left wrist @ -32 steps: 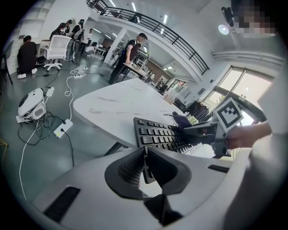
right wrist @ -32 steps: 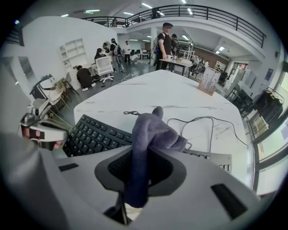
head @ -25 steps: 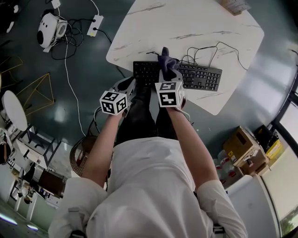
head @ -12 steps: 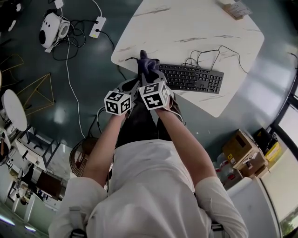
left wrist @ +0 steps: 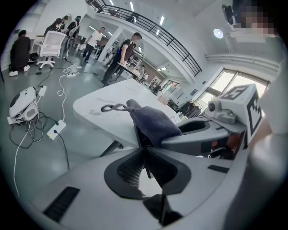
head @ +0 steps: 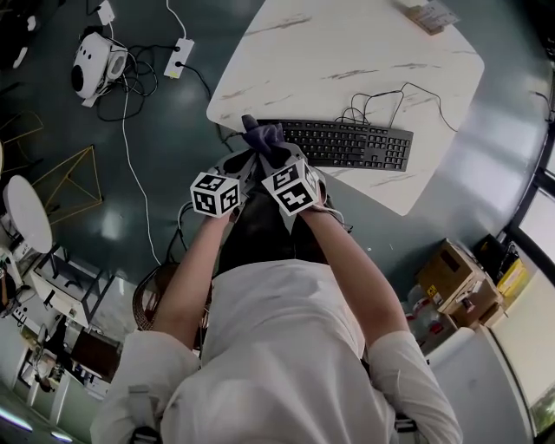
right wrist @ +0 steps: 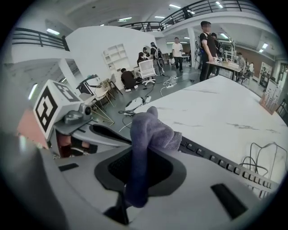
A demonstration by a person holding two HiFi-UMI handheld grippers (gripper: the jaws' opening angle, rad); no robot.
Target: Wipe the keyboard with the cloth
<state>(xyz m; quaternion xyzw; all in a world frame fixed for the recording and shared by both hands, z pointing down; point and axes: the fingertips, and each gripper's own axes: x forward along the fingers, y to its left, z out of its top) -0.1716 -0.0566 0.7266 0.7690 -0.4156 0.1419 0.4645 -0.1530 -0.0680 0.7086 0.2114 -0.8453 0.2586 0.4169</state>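
Purple-grey cloth [head: 263, 137] is clamped between the jaws of the right gripper [head: 272, 160], bunched, with its upper end sticking out past them. Cloth lies at the left end of the black keyboard [head: 351, 144], near the front edge of the white marble tabletop [head: 347, 52]. Left gripper [head: 241, 165] sits just beside the right one, jaws together with nothing between them.

A white marbled worktop [head: 347, 39] stands on a dark glossy floor [head: 165, 130]; a small flat object [head: 431, 14] lies at its far corner; a white power strip [head: 178, 46] and a rounded white device [head: 91, 65] sit among cables on the floor; cardboard boxes [head: 455, 273] cluster at the right; people [right wrist: 208, 42] stand in the background.
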